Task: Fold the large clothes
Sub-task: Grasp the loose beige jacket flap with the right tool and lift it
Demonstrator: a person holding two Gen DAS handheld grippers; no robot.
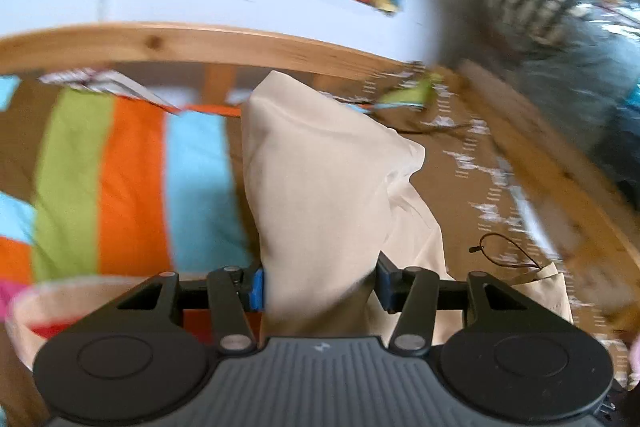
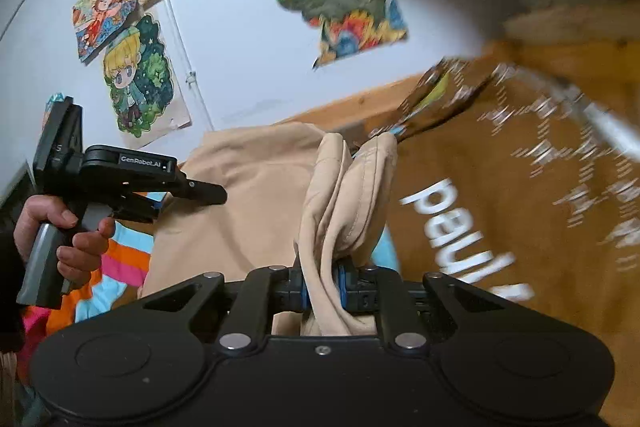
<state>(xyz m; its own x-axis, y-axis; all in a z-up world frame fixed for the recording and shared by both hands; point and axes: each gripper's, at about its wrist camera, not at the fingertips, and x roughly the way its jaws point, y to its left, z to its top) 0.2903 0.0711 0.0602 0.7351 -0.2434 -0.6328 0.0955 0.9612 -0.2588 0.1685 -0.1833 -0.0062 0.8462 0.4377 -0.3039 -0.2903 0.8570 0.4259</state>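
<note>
Beige garment (image 2: 256,187) hangs bunched mid-frame; my right gripper (image 2: 320,287) pinches it; left gripper (image 1: 320,287) grips it, lifting for folding.

- A bunched fold of the beige garment (image 2: 344,203) is clamped between the blue pads of the right gripper (image 2: 322,287).
- The left gripper (image 2: 200,193) is held by a hand (image 2: 66,235) at the left, against the garment's edge.
- Drawings (image 2: 138,77) are pinned to the wall (image 2: 240,39).
- A brown cloth (image 2: 500,219) with white lettering is seen at the right.

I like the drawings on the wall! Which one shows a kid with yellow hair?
The cut-out drawing lowest on the wall, left of the white pipe. The drawing just above it has orange hair.
</note>
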